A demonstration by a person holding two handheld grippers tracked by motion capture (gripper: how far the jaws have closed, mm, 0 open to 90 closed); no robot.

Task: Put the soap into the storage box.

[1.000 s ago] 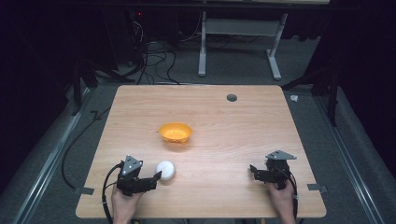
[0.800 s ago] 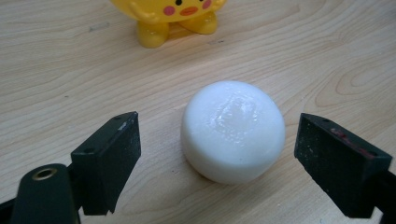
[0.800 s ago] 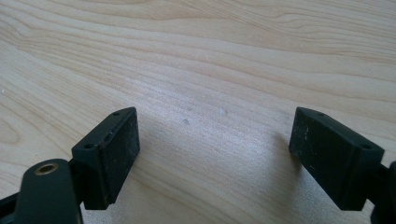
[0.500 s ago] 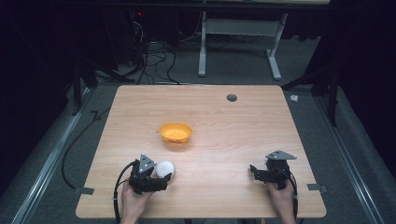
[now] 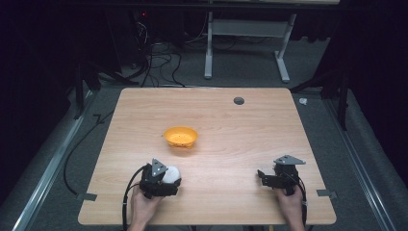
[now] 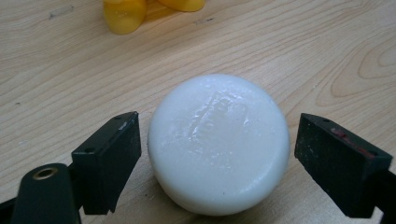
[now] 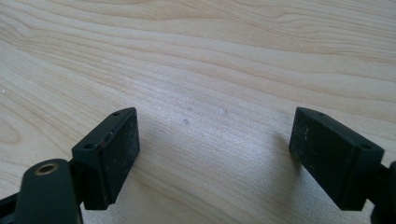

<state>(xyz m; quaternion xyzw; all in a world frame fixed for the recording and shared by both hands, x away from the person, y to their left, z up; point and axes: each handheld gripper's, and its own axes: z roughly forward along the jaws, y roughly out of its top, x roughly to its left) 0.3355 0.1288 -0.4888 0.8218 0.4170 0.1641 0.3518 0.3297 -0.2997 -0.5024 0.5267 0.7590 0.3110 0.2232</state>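
A white round puck [image 5: 172, 172] lies on the wooden table [image 5: 240, 139], near its front left. My left gripper [image 5: 169, 179] is open around it; in the left gripper view the puck [image 6: 218, 142] sits between the two black jaws, close to the left one and with a small gap to the right one. An orange bowl [image 5: 181, 136] stands a little beyond the puck, and its yellow-orange base [image 6: 123, 16] shows at the top of the left gripper view. My right gripper [image 5: 263, 177] rests low over bare wood at the front right, open [image 7: 215, 149] with nothing between its jaws.
A dark round grommet hole [image 5: 238, 100] sits near the table's far edge. Beyond the table are a white desk frame [image 5: 245, 43] and cables [image 5: 154, 57] on the floor. A black cable [image 5: 126, 202] trails from the left gripper over the front edge.
My left gripper has moved right and forward to the white puck, and its jaws now flank it. The right gripper has stayed in place.
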